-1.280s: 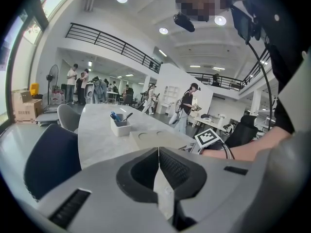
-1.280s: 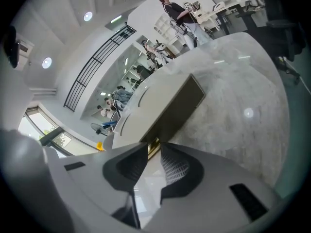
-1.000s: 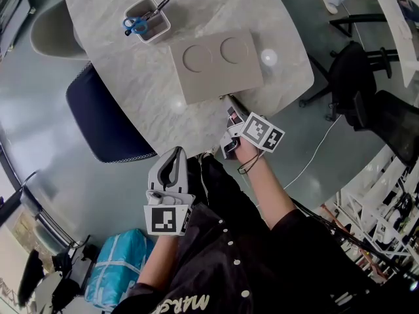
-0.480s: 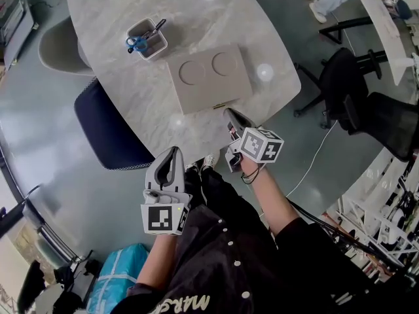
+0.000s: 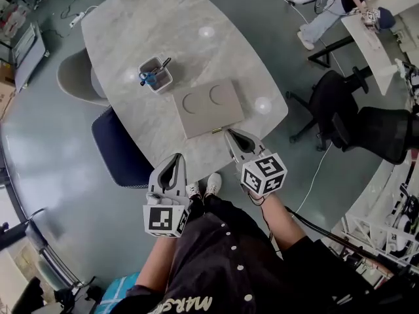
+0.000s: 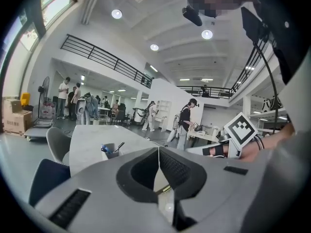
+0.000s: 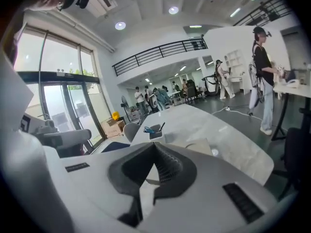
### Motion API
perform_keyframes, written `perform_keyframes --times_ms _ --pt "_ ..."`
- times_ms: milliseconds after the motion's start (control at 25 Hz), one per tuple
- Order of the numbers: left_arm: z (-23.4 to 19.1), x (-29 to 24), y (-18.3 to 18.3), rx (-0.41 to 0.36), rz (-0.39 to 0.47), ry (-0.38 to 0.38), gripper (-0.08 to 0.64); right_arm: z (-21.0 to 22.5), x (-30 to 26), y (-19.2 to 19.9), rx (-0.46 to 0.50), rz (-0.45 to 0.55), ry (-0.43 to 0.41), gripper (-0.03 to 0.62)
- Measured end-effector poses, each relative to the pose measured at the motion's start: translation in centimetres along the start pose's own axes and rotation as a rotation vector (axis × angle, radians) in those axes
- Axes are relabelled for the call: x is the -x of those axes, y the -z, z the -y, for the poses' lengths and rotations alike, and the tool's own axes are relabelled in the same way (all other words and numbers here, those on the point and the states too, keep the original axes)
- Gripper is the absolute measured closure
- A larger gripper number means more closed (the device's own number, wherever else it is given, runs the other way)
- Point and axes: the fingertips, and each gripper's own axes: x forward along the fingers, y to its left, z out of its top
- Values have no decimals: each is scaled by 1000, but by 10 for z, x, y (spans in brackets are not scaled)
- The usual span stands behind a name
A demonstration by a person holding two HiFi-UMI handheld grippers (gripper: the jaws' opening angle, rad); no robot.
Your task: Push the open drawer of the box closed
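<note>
- At the far left, a pale grey shell chair (image 5: pixel 73 77) and a dark blue upholstered chair (image 5: pixel 121 148) are tucked against the oval marble-patterned table (image 5: pixel 144 31). I take it they are parked there to keep my standing spot free.
- A small square grey pen pot (image 5: pixel 156 76) holding blue-handled scissors (image 5: pixel 146 78) sits just left of the box. It is apart from the box and clear of the drawer front.
- My left gripper (image 5: pixel 175 157) hangs off the table's near edge, over the floor. Its own view shows the jaws pressed together with nothing between them. I read it as idle, held low so it doesn't crowd the work.
- The flat beige box (image 5: pixel 207 106), with two round recesses in its lid, lies by the table's near edge with its front towards me. Its drawer looks flush with the body, and only a small brass-coloured pull (image 5: pixel 216 131) stands out. I judge the push done, or all but done.
- My right gripper (image 5: pixel 230 134) points at that front, its tip near the pull. I cannot tell whether it touches. Its jaws are closed on themselves and empty, and a blunt nose like that suits pushing.
- The left marker cube (image 5: pixel 162 220) and right marker cube (image 5: pixel 263 173) carry only black-and-white squares. The box bears no label I can see. Pale lettering on the dark garment (image 5: pixel 216 267) begins "MARS", and the rest is cut off.
</note>
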Motion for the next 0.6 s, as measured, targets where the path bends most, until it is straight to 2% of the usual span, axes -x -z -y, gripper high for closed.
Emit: perform_keyframes --times_ms 200,440,600 --pt "6 4 -27 -27 50 29 543 -19 25 -37 123 86 11 594" --pt "14 8 -58 -69 91 44 543 -29 60 -70 141 192 56 595" --pt "15 11 -85 -93 145 55 543 -37 79 -98 156 304 88 595"
